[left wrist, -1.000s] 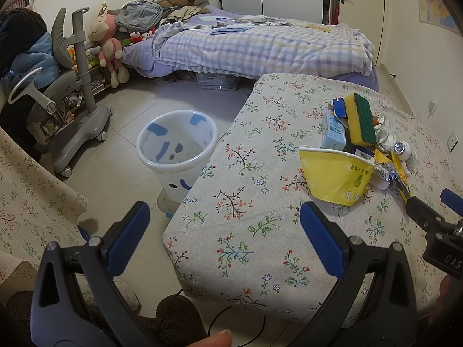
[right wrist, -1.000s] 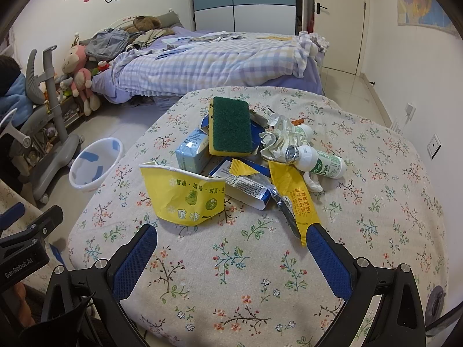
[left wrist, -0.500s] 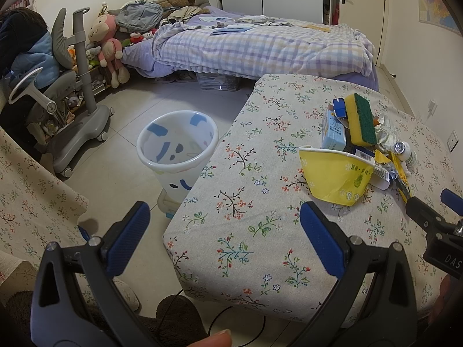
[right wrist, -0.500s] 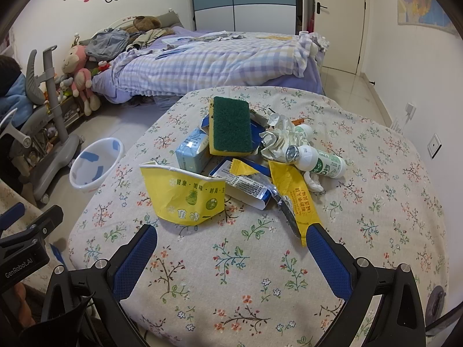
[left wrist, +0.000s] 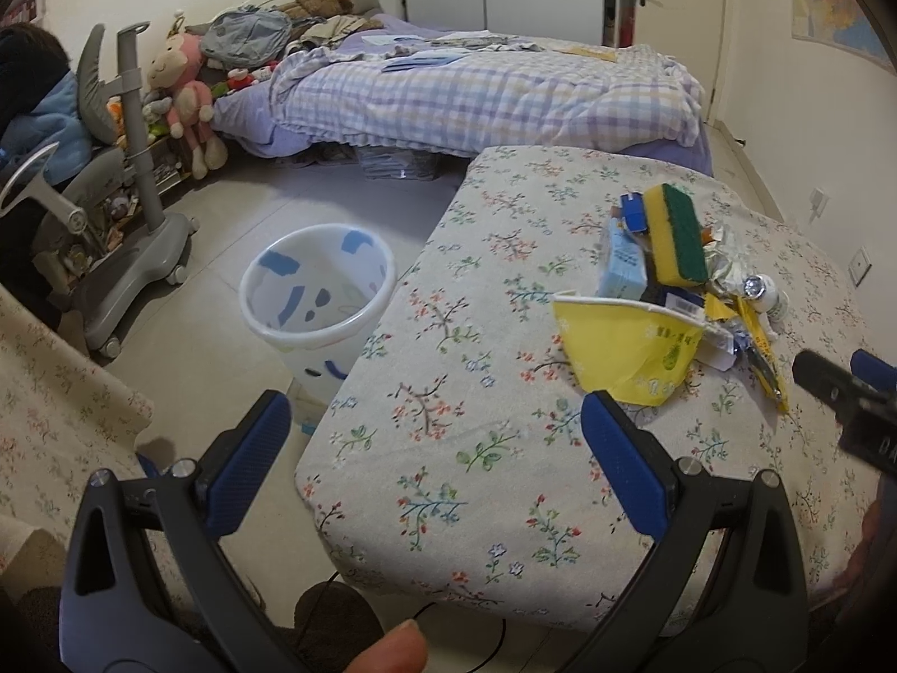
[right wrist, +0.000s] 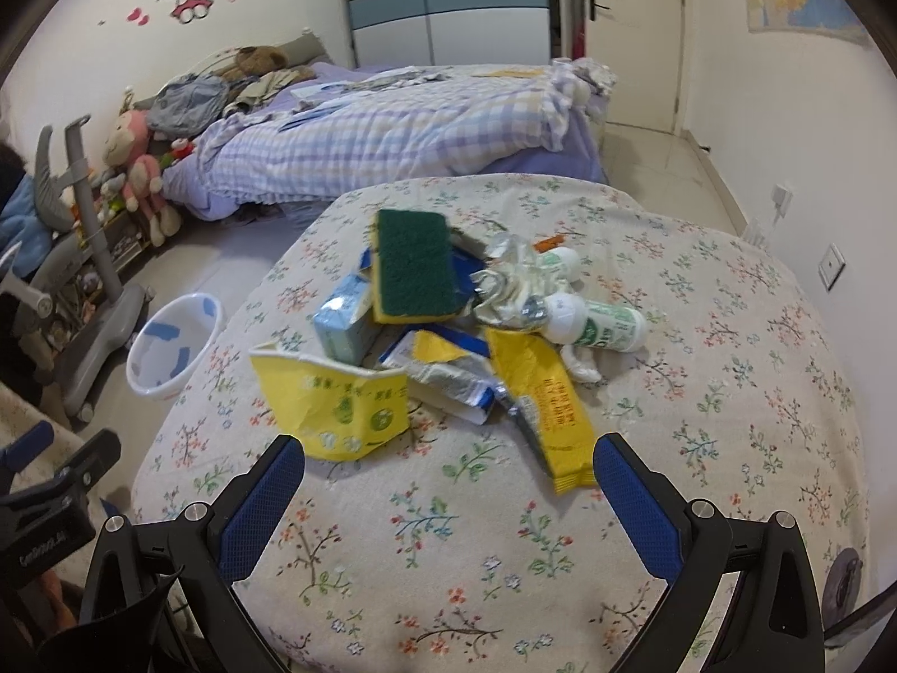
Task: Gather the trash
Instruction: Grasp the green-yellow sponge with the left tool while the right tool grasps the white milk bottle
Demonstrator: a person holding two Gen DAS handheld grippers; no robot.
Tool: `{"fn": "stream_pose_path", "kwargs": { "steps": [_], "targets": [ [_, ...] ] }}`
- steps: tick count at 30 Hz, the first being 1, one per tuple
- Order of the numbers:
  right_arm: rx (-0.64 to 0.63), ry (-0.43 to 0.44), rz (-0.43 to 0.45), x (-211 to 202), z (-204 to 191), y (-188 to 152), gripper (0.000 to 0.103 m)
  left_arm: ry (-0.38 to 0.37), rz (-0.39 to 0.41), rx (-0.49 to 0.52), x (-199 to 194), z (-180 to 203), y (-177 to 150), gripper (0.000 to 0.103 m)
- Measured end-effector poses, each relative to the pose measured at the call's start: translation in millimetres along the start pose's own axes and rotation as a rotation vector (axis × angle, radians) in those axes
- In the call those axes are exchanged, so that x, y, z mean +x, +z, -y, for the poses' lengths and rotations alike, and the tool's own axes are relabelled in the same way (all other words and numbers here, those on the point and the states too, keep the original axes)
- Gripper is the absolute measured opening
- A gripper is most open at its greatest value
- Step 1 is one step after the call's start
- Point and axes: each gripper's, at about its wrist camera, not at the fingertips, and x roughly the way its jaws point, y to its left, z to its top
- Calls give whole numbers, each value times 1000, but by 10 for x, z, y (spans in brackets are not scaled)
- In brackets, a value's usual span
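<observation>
A pile of trash lies on the floral-cloth table (right wrist: pixel 504 561): a crushed yellow paper cup (right wrist: pixel 336 404), a green-and-yellow sponge (right wrist: pixel 415 263), a light blue carton (right wrist: pixel 342 325), a yellow wrapper (right wrist: pixel 549 409), a white bottle (right wrist: pixel 600 325) and crumpled foil (right wrist: pixel 504 280). The cup (left wrist: pixel 628 347) and sponge (left wrist: pixel 675 235) also show in the left wrist view. A white bin (left wrist: pixel 317 291) stands on the floor left of the table. My left gripper (left wrist: pixel 431 420) is open and empty over the table's near left corner. My right gripper (right wrist: pixel 448 471) is open and empty just short of the pile.
A bed with a checked quilt (left wrist: pixel 493 90) stands behind the table. A grey chair (left wrist: pixel 123 213) and stuffed toys (left wrist: pixel 185 106) are at the left. A second floral-cloth surface (left wrist: pixel 45 420) is at the near left. The bin also shows in the right wrist view (right wrist: pixel 168 347).
Both grippers have moved slightly forward toward the table and the pile. Both stay open and empty.
</observation>
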Motion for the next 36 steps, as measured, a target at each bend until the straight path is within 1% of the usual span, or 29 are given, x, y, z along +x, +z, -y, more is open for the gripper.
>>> {"fn": "stream_pose_path", "kwargs": {
  "steps": [3, 5, 7, 10, 13, 15, 17, 19, 21, 22, 24, 27, 29, 30, 32, 36],
  "targets": [
    [51, -13, -19, 9, 163, 119, 103, -25, -1, 45, 22, 95, 71, 103],
    [69, -18, -36, 24, 274, 219, 103, -56, -14, 57, 48, 138, 141, 103],
    [84, -19, -52, 38, 344, 311, 103, -98, -58, 61, 119, 177, 225, 103],
    [103, -21, -69, 98, 465, 451, 103, -165, -146, 90, 283, 254, 349, 103],
    [128, -31, -84, 192, 613, 578, 103, -188, -194, 119, 461, 334, 475, 103],
    [158, -29, -94, 272, 719, 646, 103, -201, -201, 117, 539, 372, 533, 103],
    [201, -5, -110, 378, 834, 676, 103, -219, -202, 102, 636, 387, 585, 103],
    [234, 13, -124, 490, 935, 682, 103, -248, -206, 79, 734, 404, 616, 103],
    [269, 17, -162, 657, 1044, 692, 103, -285, -240, 68, 840, 465, 678, 102],
    [287, 18, -173, 723, 1092, 702, 103, -309, -242, 63, 877, 512, 718, 100],
    [346, 31, -194, 862, 1213, 726, 102, -337, -239, 62, 945, 617, 796, 98],
    [400, 45, -210, 1009, 1327, 746, 99, -394, -245, 53, 1052, 784, 887, 87],
    [420, 44, -219, 1103, 1364, 765, 93, -431, -254, 47, 1126, 899, 938, 74],
    [434, 44, -225, 1155, 1390, 767, 91, -448, -261, 45, 1161, 947, 965, 71],
    [468, 62, -249, 1258, 1442, 762, 85, -486, -274, 42, 1222, 1057, 999, 60],
    [502, 97, -270, 1378, 1446, 756, 82, -512, -282, 43, 1305, 1212, 1054, 53]
  ]
}}
